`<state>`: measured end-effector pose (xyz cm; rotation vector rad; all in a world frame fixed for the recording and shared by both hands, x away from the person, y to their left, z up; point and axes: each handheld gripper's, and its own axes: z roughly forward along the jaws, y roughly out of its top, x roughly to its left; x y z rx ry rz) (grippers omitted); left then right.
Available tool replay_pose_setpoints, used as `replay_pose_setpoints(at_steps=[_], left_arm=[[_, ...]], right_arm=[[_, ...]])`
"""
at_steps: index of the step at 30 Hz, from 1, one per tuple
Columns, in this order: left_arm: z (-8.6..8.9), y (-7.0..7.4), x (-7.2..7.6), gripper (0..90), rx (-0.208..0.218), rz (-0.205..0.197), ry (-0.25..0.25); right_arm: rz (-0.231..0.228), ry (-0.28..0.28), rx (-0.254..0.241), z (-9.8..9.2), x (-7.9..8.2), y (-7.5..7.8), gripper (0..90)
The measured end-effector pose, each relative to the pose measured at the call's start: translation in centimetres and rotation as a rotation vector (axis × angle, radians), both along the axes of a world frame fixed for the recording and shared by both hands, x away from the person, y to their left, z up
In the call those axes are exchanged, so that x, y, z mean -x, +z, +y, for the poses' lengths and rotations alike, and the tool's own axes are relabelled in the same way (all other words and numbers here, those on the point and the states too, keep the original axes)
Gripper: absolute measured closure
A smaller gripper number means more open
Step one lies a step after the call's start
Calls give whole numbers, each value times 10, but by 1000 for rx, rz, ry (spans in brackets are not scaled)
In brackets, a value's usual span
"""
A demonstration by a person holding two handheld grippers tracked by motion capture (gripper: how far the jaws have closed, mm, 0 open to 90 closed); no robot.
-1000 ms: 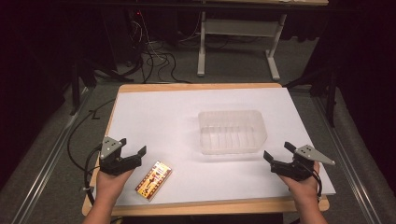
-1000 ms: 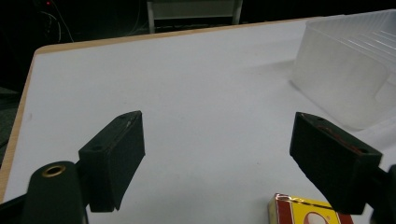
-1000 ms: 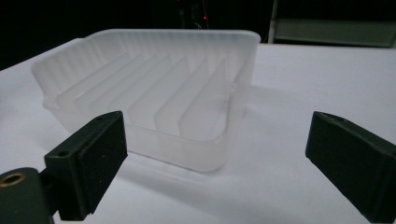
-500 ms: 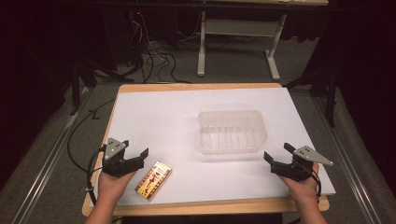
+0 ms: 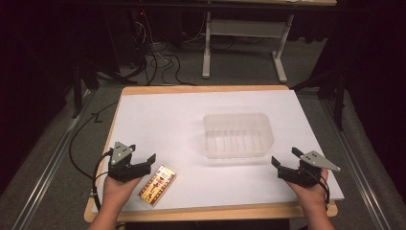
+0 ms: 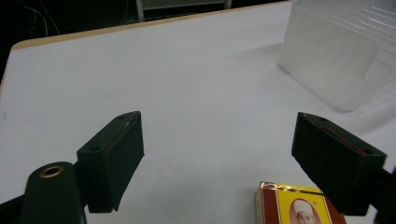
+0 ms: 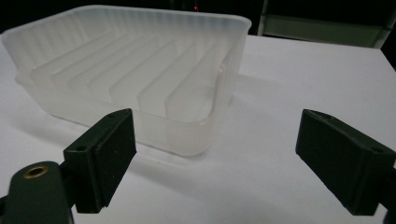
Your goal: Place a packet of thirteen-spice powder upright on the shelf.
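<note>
White paper (image 5: 191, 120) covers nearly the whole table (image 5: 206, 88) in the high view, leaving a thin wooden border along the far, left and near edges. A clear ribbed plastic tray (image 5: 238, 134) sits a little right of centre, with bare paper all round it and the widest open stretch to its left and beyond it. The left gripper (image 5: 141, 163) rests near the near-left corner, jaws spread and holding nothing, and a small red-and-yellow box (image 5: 157, 184) lies flat just beside its right jaw, close to the near edge of the paper. The right gripper (image 5: 284, 160) sits near the near-right corner, well apart from the box, its jaws also spread and empty, with the tray's near-right corner not far ahead of it. In the left gripper view, the two black jaws stand wide apart over bare paper; the box (image 6: 294, 206) shows at the bottom, next to the right-hand jaw (whether it touches the jaw cannot be told), and the tray (image 6: 336, 56) stands off at the upper right. In the right gripper view, the jaws are again wide apart, the tray (image 7: 135, 74) lies ahead and to the left with one rounded corner nearest, and open paper runs on to the right as far as the table's edge.
</note>
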<state>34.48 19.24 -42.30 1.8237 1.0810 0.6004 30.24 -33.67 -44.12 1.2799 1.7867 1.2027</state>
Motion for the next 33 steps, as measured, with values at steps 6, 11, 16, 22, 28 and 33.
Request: replay_pose_setpoints(at_steps=[6,11,16,22,28,33], left_arm=[[-3,4,4,162,7,-26,-25],[-4,6,5,157,4,-32,-35],[-6,8,6,155,9,-32,-47],[-16,8,9,157,-9,-28,-90],[-24,6,8,157,-37,7,-110],[-32,3,9,157,-59,35,-146]], right_arm=[[-19,12,1,6,7,10,68],[-14,32,18,7,10,13,43],[-26,57,32,9,16,16,27],[-26,58,38,7,17,17,32],[-31,72,49,13,13,15,43],[-20,80,46,11,10,14,52]])
